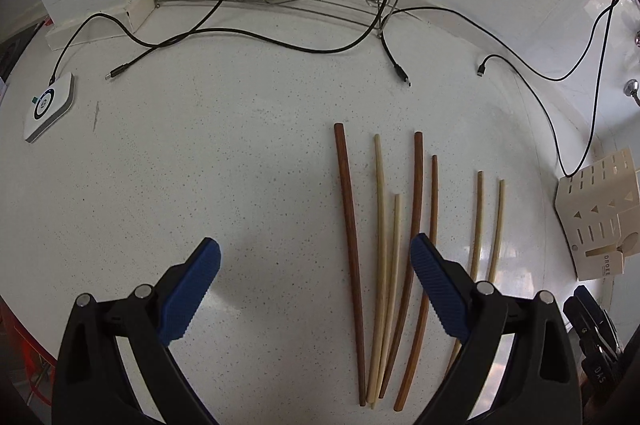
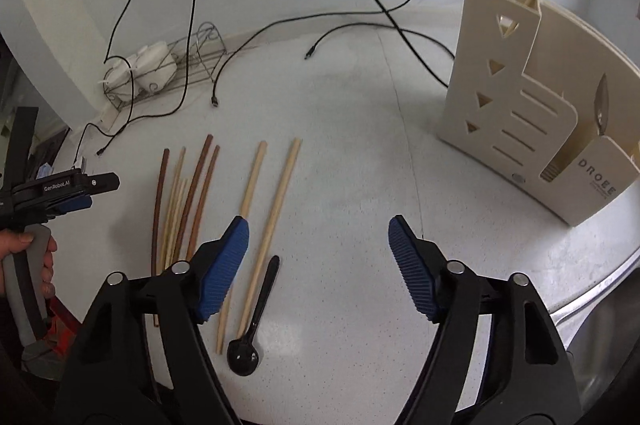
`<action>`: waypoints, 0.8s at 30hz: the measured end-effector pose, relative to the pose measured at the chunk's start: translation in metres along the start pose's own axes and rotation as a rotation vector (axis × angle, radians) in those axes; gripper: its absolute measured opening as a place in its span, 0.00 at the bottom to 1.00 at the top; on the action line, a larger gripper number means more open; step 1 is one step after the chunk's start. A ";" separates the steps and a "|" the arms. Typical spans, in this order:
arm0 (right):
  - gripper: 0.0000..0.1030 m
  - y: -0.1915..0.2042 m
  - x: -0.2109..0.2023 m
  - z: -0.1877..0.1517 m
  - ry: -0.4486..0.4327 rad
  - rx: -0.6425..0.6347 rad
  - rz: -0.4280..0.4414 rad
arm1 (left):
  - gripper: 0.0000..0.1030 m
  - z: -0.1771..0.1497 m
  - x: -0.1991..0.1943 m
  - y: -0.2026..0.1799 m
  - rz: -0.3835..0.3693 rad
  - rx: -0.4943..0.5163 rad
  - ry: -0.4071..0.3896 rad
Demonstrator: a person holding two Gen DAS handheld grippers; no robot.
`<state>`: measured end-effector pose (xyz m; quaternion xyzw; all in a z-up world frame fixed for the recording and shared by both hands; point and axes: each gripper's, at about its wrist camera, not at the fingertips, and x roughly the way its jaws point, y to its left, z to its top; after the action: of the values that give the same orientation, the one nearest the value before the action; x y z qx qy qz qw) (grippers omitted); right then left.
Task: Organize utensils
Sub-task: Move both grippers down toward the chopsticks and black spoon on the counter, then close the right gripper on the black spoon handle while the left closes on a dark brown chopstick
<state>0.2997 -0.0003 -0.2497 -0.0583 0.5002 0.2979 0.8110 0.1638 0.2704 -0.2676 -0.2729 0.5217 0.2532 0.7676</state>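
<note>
Pointing steeply down at the white speckled counter (image 1: 200,153), left hand-held gripper (image 1: 316,257) spread wide, nothing held. Right hand-held gripper (image 2: 319,235) also parted, empty, only bare counter between its blue pads (image 2: 224,265). Chopsticks (image 1: 384,265), dark brown and pale, lie side by side, loose on the counter; two more pale ones (image 2: 272,217) just right of them. Black plastic spoon (image 2: 252,321) beside those. Cream utensil holder (image 2: 520,97) stands upright at right, one chopstick and a spoon already inside.
</note>
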 end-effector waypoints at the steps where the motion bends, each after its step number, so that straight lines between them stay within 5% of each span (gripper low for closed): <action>1: 0.61 0.001 0.007 -0.002 0.040 0.002 0.013 | 0.91 -0.001 0.003 -0.002 0.014 0.010 0.007; 10: 0.43 0.025 0.043 -0.014 0.244 -0.069 0.034 | 0.80 -0.005 0.026 -0.018 0.084 0.061 0.058; 12: 0.36 0.029 0.048 -0.014 0.267 -0.079 0.031 | 0.80 -0.007 0.029 -0.017 0.086 0.058 0.065; 24: 0.29 0.043 0.069 -0.013 0.327 -0.126 0.004 | 0.76 -0.008 0.041 -0.013 0.087 0.027 0.081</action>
<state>0.2888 0.0589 -0.3058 -0.1557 0.6059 0.3167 0.7130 0.1802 0.2601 -0.3064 -0.2497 0.5672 0.2682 0.7376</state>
